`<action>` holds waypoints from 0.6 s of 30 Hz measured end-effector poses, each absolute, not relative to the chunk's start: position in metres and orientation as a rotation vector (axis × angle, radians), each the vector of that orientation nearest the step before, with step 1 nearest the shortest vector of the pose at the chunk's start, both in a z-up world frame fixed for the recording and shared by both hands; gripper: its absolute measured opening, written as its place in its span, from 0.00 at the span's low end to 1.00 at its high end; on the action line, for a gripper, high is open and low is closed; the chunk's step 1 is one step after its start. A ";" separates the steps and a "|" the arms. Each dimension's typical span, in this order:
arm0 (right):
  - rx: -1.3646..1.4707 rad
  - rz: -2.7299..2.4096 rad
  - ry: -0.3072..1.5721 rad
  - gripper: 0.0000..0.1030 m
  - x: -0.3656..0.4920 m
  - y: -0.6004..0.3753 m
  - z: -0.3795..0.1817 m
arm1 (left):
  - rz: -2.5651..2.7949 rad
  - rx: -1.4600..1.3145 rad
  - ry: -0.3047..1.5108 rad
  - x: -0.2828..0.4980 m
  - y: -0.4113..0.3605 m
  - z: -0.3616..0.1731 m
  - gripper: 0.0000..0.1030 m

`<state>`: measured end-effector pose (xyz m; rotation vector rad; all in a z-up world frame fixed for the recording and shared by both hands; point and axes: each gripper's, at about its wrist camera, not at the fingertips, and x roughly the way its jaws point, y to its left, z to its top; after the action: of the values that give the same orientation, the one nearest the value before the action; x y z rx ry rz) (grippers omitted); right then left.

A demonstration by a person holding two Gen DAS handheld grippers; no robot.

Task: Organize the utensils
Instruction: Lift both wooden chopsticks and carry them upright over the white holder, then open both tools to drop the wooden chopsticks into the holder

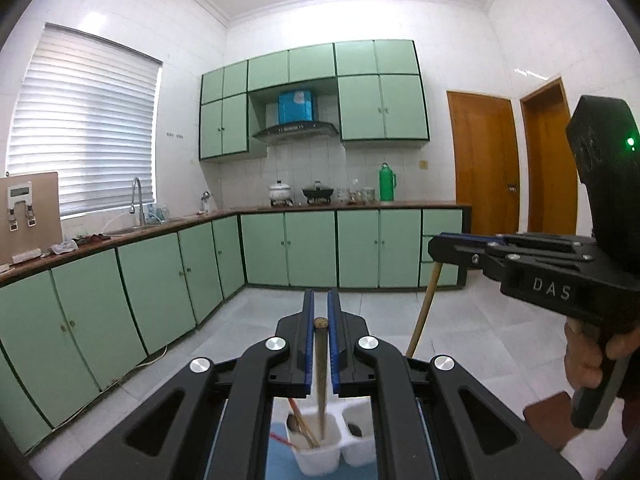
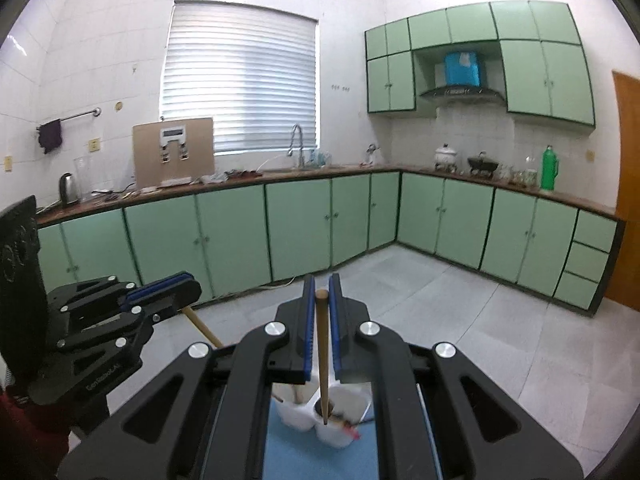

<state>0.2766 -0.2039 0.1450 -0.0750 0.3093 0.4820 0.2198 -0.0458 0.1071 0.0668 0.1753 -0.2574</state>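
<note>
Both tongs are busy here. The left tongs (image 1: 321,334) are pinching a dark stick (image 1: 320,364), probably a chopstick or a utensil handle, that hangs down into the left cup of the white holder (image 1: 320,460) at the bottom middle of the left wrist view. The right tongs (image 2: 322,328) are pinching a lighter wooden stick (image 2: 322,356), its tip right over the holder's (image 2: 340,438) right cup at the bottom centre of the right wrist view.

What I'd worry about: both sticks are long and gripped near the top, so they can swing or twist between the pads. If one tilts, the tip could catch the rim or the wall between the cups and land in the wrong one. The holder looks light, so a sideways nudge might tip it or slide it on the blue mat (image 2: 288,456).

The left cup already has a spoon (image 1: 294,424) and some chopsticks in it, so the dark stick could jam against those instead of dropping clean. There's also something red by the right cup, too blurred to name.

The two grippers hang close together over one small holder, so they could easily bump each other. I can't tell what kind of bench the mat lies on. The rest of the kitchen is well away and not an issue.
</note>
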 end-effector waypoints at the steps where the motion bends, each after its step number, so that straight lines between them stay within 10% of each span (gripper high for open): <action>1: -0.072 0.479 0.303 0.06 0.284 -0.204 0.144 | -0.254 0.063 0.175 0.225 -0.046 0.106 0.06; 18: -0.061 0.403 0.410 0.06 0.357 -0.203 0.064 | -0.254 0.064 0.051 0.268 -0.055 0.091 0.06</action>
<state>0.3574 -0.2030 0.0644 -0.0607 0.4101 0.4031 0.2675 -0.0555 0.0914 0.0640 0.0508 -0.2536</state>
